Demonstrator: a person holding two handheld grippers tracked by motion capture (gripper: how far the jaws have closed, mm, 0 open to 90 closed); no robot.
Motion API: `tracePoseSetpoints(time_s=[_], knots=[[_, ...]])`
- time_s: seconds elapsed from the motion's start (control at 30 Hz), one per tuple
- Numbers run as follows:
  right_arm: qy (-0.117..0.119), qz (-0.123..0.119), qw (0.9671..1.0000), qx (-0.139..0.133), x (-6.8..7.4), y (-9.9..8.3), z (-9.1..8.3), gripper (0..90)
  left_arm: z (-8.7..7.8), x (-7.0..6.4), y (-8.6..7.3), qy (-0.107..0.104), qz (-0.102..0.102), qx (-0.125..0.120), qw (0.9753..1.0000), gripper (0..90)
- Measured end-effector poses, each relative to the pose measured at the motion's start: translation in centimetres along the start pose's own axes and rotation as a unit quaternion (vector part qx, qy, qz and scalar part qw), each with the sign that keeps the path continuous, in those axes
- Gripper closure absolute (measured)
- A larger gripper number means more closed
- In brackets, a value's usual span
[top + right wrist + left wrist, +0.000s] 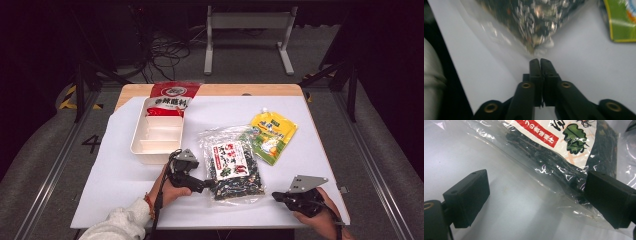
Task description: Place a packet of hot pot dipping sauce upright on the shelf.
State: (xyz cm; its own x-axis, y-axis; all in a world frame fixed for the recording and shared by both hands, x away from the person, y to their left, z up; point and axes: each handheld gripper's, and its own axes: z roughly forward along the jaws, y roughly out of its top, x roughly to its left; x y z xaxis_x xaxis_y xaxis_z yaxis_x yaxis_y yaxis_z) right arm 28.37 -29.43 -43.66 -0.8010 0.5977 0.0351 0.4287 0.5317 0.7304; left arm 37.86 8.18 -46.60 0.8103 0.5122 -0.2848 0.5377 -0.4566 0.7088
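A clear bag of dark dried food with a white and red label (232,165) lies flat on the white sheet in mid table. My left gripper (210,184) sits at the bag's lower left edge. In the left gripper view it (537,197) is open wide, and the bag's clear edge (554,165) runs between the jaws, touching the right one. My right gripper (276,196) rests near the bag's lower right corner. Its jaws (540,62) are shut with nothing between them, and the bag's corner (534,27) lies just ahead.
A white compartment tray (142,145) stands at the left with a red packet (175,94) leaning into its far end. A yellow-green pouch (272,135) lies right of the bag, also seen as the pouch corner (621,22). The table's front edge is close behind both hands.
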Motion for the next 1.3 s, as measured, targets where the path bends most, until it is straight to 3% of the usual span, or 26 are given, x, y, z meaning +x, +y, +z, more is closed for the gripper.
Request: tracePoseSetpoints(time_s=[0.03,0.07,0.2,0.23,0.27,0.3,0.43,0.53,0.63,0.67,0.7,0.77,0.8,0.83,0.93,0.97,1.03,1.13,1.3], knots=[[0.002,0.009,0.9996,-0.026,0.2,0.5,-0.6,86.1,0.0,0.1,0.0,-0.004,-0.002,-0.001,1.0000,7.6],[0.003,0.003,0.9987,-0.051,0.7,1.0,-1.0,86.2,0.0,0.1,0.0,-0.005,-0.002,-0.001,1.0000,7.5],[0.009,-0.019,0.9975,-0.068,2.2,1.9,-0.5,88.4,0.2,-0.1,0.0,-0.002,-0.002,-0.002,1.0000,5.7],[0.008,-0.025,0.9982,-0.054,2.4,1.9,0.1,88.7,0.2,-0.1,0.1,-0.002,-0.002,-0.001,1.0000,5.4],[0.011,-0.035,0.9991,-0.021,2.6,1.6,1.3,89.3,0.2,-0.1,0.1,-0.003,-0.001,-0.002,1.0000,5.4],[0.011,-0.035,0.9991,-0.021,2.6,1.6,1.3,89.3,0.3,-0.1,0.1,-0.004,-0.003,-0.003,1.0000,5.4],[0.000,-0.049,0.9981,0.038,2.6,1.0,3.2,89.9,0.3,0.0,0.1,-0.009,-0.005,-0.005,0.9999,5.2],[0.009,-0.030,0.9991,0.030,2.1,0.8,3.2,90.0,0.5,-0.1,0.2,-0.011,-0.003,-0.006,0.9999,5.0],[-0.001,-0.032,0.9990,0.032,2.2,0.9,3.1,90.0,0.6,-0.1,0.3,-0.013,-0.003,-0.005,0.9999,4.9],[-0.003,-0.033,0.9991,0.028,2.2,0.9,2.9,90.0,0.6,-0.1,0.3,-0.012,-0.001,-0.004,0.9999,4.9],[-0.009,-0.032,0.9994,0.006,2.1,1.1,2.2,90.0,0.5,-0.1,0.3,-0.013,-0.001,-0.004,0.9999,5.6],[-0.016,-0.032,0.9994,-0.002,2.1,1.2,2.0,89.9,0.6,0.0,0.3,-0.016,-0.006,-0.007,0.9998,5.6],[-0.020,-0.032,0.9987,-0.035,2.2,1.6,1.3,88.3,0.6,0.0,0.4,-0.017,-0.007,-0.008,0.9998,5.3],[-0.020,-0.032,0.9987,-0.035,2.2,1.6,1.3,88.3,0.6,0.0,0.4,-0.019,-0.008,-0.007,0.9998,5.3],[-0.034,-0.022,0.9965,-0.073,2.0,1.8,0.7,85.4,0.7,0.0,0.4,-0.018,-0.010,-0.006,0.9998,5.0],[-0.034,-0.022,0.9965,-0.073,2.0,1.8,0.7,85.4,0.7,0.0,0.4,-0.018,-0.010,-0.006,0.9998,5.0],[-0.048,-0.027,0.9939,-0.096,2.1,2.1,0.5,84.2,0.7,0.0,0.4,-0.020,-0.011,-0.010,0.9997,5.3],[-0.044,-0.033,0.9956,-0.077,2.3,2.2,1.2,82.8,0.6,0.1,0.4,-0.022,-0.012,-0.010,0.9996,5.7],[-0.033,-0.024,0.9992,0.002,1.9,1.1,3.5,86.8,0.7,0.1,0.4,-0.027,-0.017,-0.012,0.9994,5.4]])
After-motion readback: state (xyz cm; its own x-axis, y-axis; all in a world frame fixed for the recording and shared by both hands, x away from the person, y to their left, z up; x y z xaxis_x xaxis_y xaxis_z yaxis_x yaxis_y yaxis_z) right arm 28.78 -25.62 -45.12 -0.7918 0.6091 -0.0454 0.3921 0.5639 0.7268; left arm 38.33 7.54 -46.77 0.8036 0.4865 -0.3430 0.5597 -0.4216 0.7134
